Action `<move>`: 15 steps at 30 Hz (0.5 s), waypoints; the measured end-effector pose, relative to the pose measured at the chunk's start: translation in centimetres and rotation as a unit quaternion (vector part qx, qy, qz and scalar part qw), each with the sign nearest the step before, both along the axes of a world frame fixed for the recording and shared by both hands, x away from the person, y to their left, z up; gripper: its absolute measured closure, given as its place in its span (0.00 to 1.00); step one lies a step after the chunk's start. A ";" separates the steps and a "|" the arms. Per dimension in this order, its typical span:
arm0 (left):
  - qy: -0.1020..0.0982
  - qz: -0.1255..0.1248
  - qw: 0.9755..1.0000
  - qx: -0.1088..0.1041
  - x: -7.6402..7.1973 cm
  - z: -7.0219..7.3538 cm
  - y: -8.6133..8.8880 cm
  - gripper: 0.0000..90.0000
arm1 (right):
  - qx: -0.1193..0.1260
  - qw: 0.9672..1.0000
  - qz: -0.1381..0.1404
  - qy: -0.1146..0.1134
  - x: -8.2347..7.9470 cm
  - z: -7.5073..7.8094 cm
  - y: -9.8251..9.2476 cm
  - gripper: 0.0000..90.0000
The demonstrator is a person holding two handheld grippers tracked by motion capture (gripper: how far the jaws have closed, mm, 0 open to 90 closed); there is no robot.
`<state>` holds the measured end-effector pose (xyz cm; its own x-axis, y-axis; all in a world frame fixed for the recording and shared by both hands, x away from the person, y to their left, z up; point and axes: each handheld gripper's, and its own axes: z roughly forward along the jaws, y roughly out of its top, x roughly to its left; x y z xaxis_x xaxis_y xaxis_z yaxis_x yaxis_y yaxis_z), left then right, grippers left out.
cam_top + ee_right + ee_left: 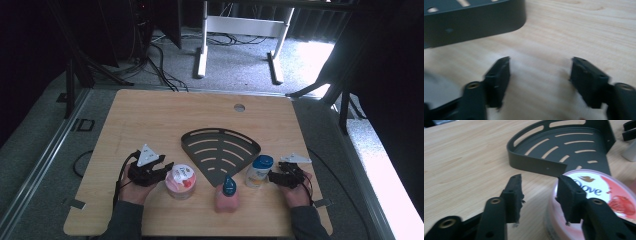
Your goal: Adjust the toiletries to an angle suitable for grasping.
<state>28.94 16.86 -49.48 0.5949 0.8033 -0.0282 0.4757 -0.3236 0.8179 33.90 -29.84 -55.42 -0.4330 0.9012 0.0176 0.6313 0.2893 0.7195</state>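
Left hand-held gripper open beside a round, low pink plastic tub with a white "Dove" lid bearing red fruit print: one pad over the lid's edge, the other off to the side over bare wood, no grip on it. Right hand-held gripper open too, jaws apart over bare wood, just beside a white plastic bottle with a blue cap. Between them, a pink bottle with a teal pointed cap, upright. Behind all three, a black slotted fan-shaped metal tray, empty, on the light wooden table.

pink Dove tub, upright, lidded
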 end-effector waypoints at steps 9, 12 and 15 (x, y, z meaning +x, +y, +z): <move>0.011 -0.024 1.000 -0.002 0.1 0.2 -0.7 0.80 | 0.001 1.000 0.024 -0.002 -3.5 1.4 -0.1 0.70; 0.014 -0.034 0.999 0.008 0.3 0.2 -1.2 0.87 | 0.005 0.999 0.046 -0.004 -4.9 2.0 0.0 0.80; 0.017 -0.046 0.999 0.017 0.4 0.2 -1.9 0.94 | 0.005 0.997 0.071 -0.003 -6.4 2.4 0.5 0.91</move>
